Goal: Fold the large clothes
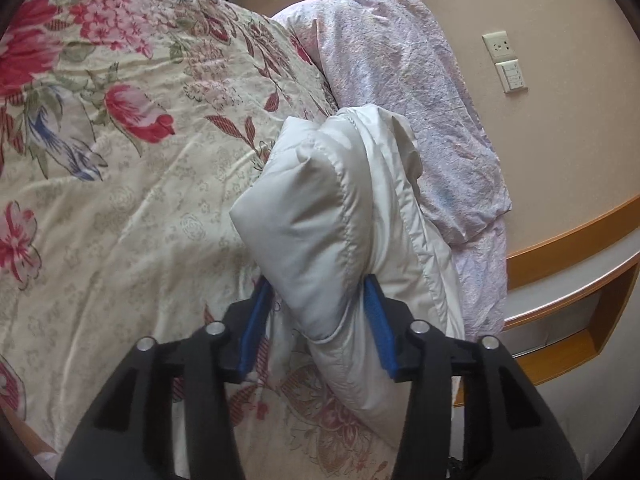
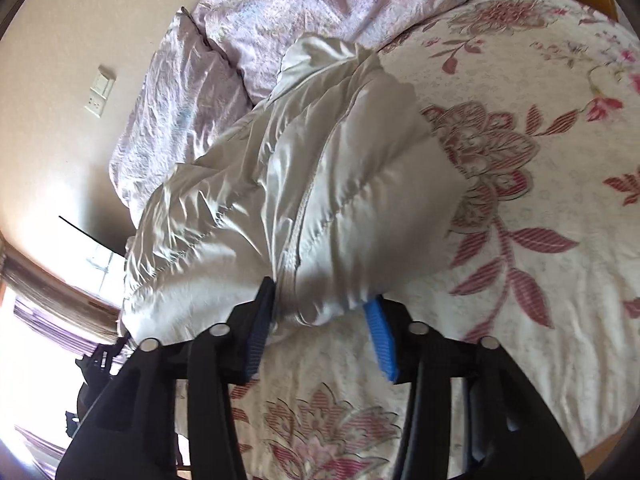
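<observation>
A white puffy down jacket point(image 1: 320, 216) lies bunched on a floral bedspread point(image 1: 120, 180). My left gripper point(image 1: 318, 292) is shut on a thick padded fold of the jacket, its blue pads pressing both sides. The jacket also fills the middle of the right wrist view point(image 2: 312, 184). My right gripper point(image 2: 322, 300) is shut on another bulky edge of the jacket, just above the bedspread point(image 2: 540, 240). How the jacket lies beneath the bunched folds is hidden.
A pale pink crumpled pillow point(image 1: 400, 80) lies at the head of the bed by the beige wall; it also shows in the right wrist view point(image 2: 300, 0). A wall socket and switch point(image 1: 506, 60) and a wooden bedside shelf point(image 1: 560, 280) stand to the right. A bright window point(image 2: 24, 320) is at the left.
</observation>
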A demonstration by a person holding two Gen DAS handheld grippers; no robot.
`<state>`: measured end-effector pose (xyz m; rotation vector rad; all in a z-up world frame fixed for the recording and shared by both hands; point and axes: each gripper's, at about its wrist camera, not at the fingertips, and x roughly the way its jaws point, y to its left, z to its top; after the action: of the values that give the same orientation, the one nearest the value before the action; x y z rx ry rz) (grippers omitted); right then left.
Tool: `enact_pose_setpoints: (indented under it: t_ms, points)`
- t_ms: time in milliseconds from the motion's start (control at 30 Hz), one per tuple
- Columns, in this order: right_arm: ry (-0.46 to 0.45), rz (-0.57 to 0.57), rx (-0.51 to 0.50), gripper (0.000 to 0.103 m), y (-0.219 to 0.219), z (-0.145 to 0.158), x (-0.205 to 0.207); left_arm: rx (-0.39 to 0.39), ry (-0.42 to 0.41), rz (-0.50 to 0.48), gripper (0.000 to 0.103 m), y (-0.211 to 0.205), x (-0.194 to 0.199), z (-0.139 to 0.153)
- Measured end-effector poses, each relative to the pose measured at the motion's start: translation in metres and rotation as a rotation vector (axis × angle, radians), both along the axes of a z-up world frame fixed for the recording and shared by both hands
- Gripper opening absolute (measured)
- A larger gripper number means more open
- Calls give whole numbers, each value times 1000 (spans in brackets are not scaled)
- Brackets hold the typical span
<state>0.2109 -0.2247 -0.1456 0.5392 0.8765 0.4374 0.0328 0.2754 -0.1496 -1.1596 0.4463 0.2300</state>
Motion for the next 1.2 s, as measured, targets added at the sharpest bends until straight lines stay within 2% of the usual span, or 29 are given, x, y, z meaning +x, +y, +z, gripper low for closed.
enact_pose_setpoints:
  t_ms: [33,133,200,267,333,533,633,800,867,967,1100,1200]
  points:
    - [-15,-28,-25,63,-5,3,-5,19,9,0,61,0,0,2]
    - [-87,-163,-161,64,-15,19,-16,63,32,-9,73,2,0,5]
    - [-146,-204,-237,64,-13,33,-18,101,57,-12,78,3,0,7]
    - [-193,-161,-276,64,3,44,-15,141,67,-26,83,2,1,9]
    - [-241,-64,-295,64,36,54,-10,165,69,-32,86,2,1,11]
    - [-353,155,-389,64,130,60,-4,138,63,-41,86,3,6,8]
    - [-389,184,-439,63,160,59,-2,136,51,-52,86,2,9,8]
    - [-426,209,-462,58,188,58,1,122,37,-60,86,1,17,7]
    - [-453,197,-507,57,200,58,7,109,31,-57,86,1,20,7]
    - [-442,163,-542,57,212,52,21,84,19,-58,86,0,27,7]
    - [-316,190,-507,57,210,28,44,68,7,-36,89,-2,37,7]
    - [-319,179,-498,57,208,23,44,61,5,-17,92,-2,46,8]
